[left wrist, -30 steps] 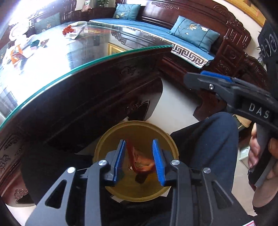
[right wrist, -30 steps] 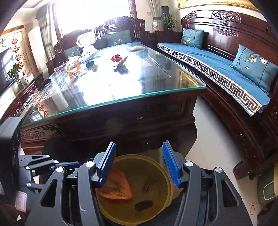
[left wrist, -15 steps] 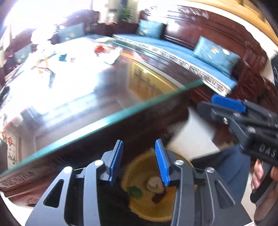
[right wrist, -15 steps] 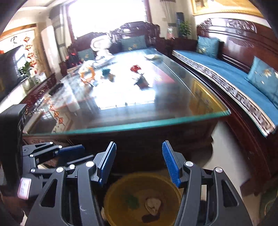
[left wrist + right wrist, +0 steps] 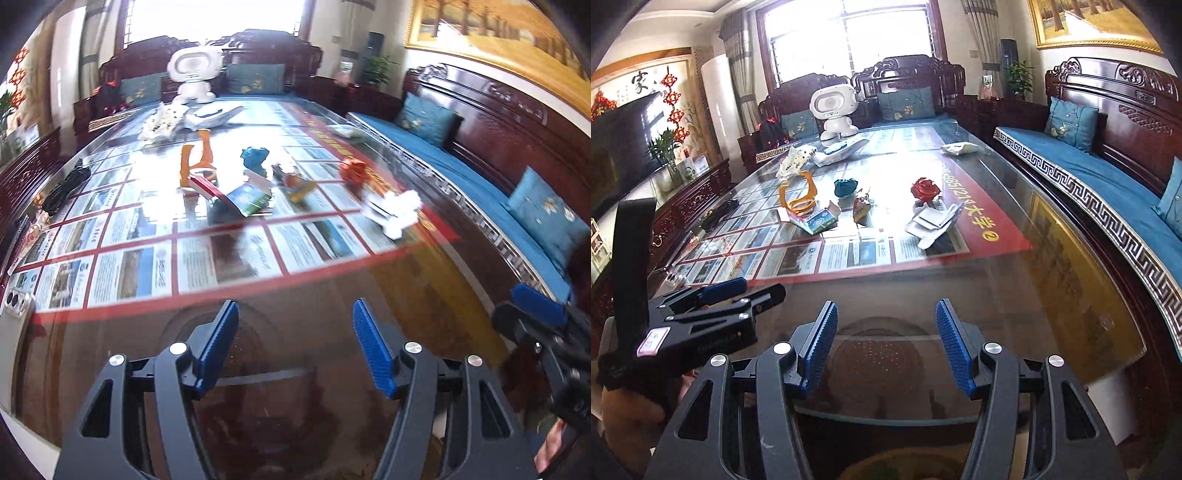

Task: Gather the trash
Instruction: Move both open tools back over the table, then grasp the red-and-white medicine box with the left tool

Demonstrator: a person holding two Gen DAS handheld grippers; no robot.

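You are holding both claws, left (image 5: 293, 347) and right (image 5: 884, 345), spread and empty, trash (image 5: 932, 223) lying well ahead on the table (image 5: 997, 288).

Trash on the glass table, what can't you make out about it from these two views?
- White crumpled piece: left wrist view, motion blur smears its shape.
- Small brown scraps: right wrist view, too small to identify.
- Yellow bin: right wrist view, cut off by the bottom edge and hidden behind the right claw.

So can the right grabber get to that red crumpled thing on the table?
Probably yes: the right gripper is open and empty, with bare glass ahead. The red crumpled paper lies far off, so a long reach is needed.
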